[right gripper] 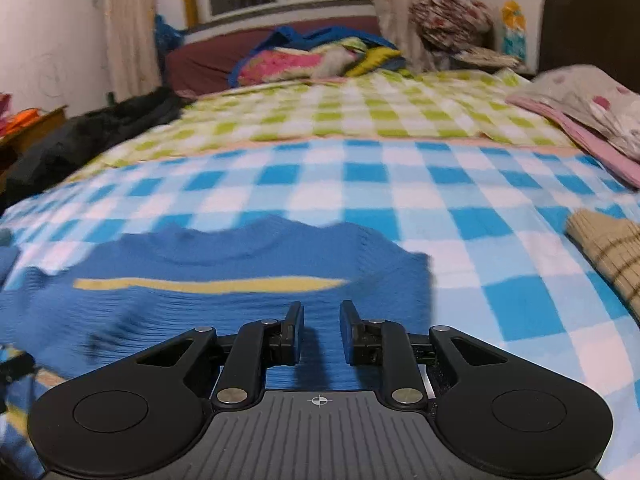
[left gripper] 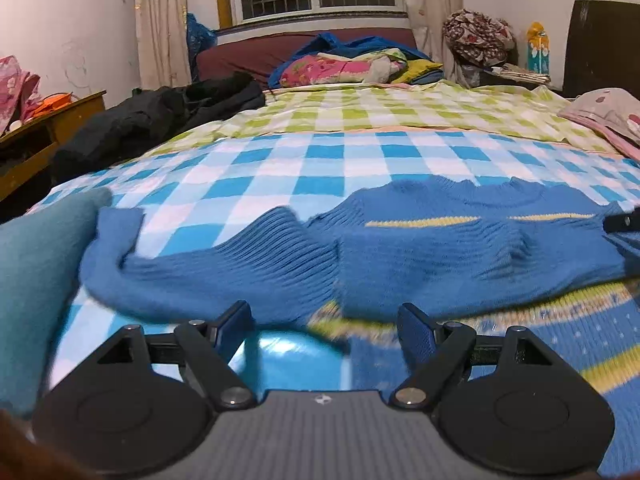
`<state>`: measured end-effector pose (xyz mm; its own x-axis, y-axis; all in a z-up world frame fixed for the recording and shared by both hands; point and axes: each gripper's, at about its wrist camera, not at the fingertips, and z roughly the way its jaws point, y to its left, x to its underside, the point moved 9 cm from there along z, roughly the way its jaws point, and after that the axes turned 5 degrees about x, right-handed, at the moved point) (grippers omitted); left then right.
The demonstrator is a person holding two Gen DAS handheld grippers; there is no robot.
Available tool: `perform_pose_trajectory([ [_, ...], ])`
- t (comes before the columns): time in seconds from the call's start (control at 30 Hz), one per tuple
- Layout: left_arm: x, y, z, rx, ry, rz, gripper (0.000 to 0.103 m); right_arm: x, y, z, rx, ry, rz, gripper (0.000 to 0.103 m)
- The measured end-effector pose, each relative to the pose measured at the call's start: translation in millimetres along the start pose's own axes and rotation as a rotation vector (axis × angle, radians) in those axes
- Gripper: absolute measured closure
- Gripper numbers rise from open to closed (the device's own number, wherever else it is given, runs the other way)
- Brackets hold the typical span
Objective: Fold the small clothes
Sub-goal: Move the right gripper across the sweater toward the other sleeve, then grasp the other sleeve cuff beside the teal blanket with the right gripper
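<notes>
While blue sweater (right gripper: 224,280) lies crosswise (collar away), left tongs (left gripper: 326,322) wide apart, right tongs (right gripper: 320,332) slightly apart, empty.

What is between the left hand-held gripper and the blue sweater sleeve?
Nothing visible. The left hand-held gripper is open just in front of the blue sweater, with only the checked bedsheet under them.

No words, brand names or numbers can be read anywhere in either view. The only mark is a small white crosshair symbol (right gripper: 319,401) printed on the grey ribbed body of the right gripper (right gripper: 320,334). A similar small white mark (left gripper: 321,399) sits on the grey body of the left gripper (left gripper: 326,326), too blurred to make out.
</notes>
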<state>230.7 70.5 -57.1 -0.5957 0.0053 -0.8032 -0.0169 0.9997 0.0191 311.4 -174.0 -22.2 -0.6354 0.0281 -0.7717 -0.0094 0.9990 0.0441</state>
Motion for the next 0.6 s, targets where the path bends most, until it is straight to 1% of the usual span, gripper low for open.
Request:
perform_pose_trajectory([
  [0.1,7.3,14.2,-11.3,0.001,0.006,-0.037,0.017,-1.2,33.6,-7.7,-0.064,-0.003,-0.054,0.082],
  [0.27,13.1,34.6,-20.5,-0.002,0.003,-0.078,0.017,7.0,111.9,-13.5,-0.228,0.035,-0.152,0.081],
  [0.37,14.8,44.8,-22.5,-0.010,-0.007,-0.082,0.017,7.3,154.7,-16.0,-0.296,0.036,-0.207,0.081],
  [0.53,14.3,66.8,-20.7,-0.008,-0.016,-0.130,0.017,1.8,220.9,-19.4,-0.399,0.056,-0.270,0.081],
  [0.6,12.0,77.7,-21.7,-0.017,-0.026,-0.141,0.017,-1.7,243.8,-19.6,-0.436,0.066,-0.296,0.077],
])
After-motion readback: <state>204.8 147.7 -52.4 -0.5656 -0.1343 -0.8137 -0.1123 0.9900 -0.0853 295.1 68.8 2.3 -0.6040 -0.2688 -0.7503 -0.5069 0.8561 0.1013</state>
